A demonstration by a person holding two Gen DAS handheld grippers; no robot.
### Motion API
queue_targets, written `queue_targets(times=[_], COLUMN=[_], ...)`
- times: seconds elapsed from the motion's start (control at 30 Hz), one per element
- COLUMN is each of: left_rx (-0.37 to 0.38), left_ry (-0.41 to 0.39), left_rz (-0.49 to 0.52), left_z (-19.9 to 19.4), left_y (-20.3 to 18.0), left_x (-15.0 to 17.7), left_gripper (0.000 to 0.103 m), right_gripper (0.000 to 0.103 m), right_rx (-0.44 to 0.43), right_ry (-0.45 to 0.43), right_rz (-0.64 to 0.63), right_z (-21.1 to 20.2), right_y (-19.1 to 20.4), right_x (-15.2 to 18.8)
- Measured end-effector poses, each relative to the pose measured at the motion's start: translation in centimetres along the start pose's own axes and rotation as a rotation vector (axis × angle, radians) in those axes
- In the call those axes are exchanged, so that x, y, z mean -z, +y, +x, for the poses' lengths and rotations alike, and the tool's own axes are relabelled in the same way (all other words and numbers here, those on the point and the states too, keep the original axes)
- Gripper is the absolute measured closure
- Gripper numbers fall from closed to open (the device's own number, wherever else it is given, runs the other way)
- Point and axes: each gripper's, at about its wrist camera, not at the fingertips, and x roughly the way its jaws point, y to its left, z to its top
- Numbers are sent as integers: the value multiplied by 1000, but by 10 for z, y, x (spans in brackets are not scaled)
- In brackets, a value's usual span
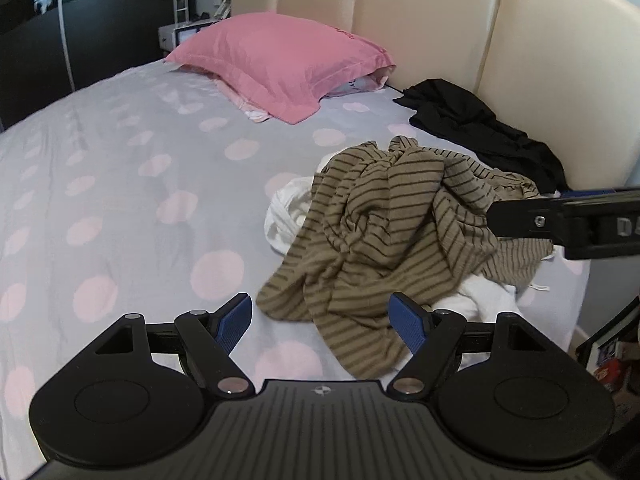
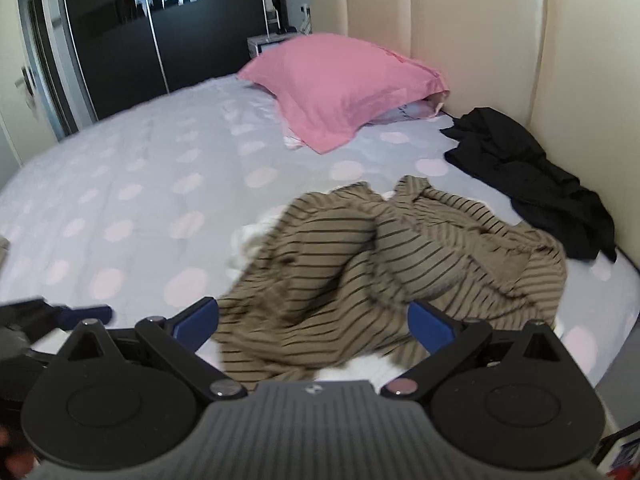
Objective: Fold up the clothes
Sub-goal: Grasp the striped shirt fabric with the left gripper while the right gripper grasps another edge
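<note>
A crumpled tan garment with dark stripes point(image 1: 384, 232) point(image 2: 360, 276) lies in a heap on the bed, over a white garment point(image 1: 288, 212) point(image 2: 250, 240). A black garment point(image 1: 480, 128) point(image 2: 524, 172) lies bunched against the headboard. My left gripper point(image 1: 322, 320) is open, its blue pads on either side of the striped heap's near edge, with nothing held. My right gripper point(image 2: 314, 320) is open too, hovering over the near hem of the striped cloth. In the left wrist view the right gripper's finger point(image 1: 520, 220) comes in from the right, above the striped garment.
The bed has a pale lilac sheet with pink dots point(image 1: 120, 200) point(image 2: 140, 200). A pink pillow point(image 1: 280, 60) point(image 2: 340, 88) lies at the head. A cream padded headboard point(image 1: 540, 60) point(image 2: 500, 40) borders the right side. Dark wardrobe doors point(image 2: 120, 40) stand beyond the bed.
</note>
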Motion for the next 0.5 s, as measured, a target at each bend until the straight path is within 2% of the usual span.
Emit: queue_targets(times=[0.17,0.23,0.4,0.5], left_rx=[40,54,107,114], left_ry=[28,37,68,73], left_rz=[59,84,140,150], left_z=[32,46,86,105], left_y=[-7,-13,-34,-46], left_x=[-18,-23,-34,-41], left_gripper=[28,28,31,35], right_gripper=[4,7,25,29], right_rx=[53,78,78,100], right_ry=[21,18,17,5], right_rz=[-19,-33,0,2], right_z=[36,48,78,89], right_y=[-18,-27,-46,-51], right_x=[-12,-17,-26,-27])
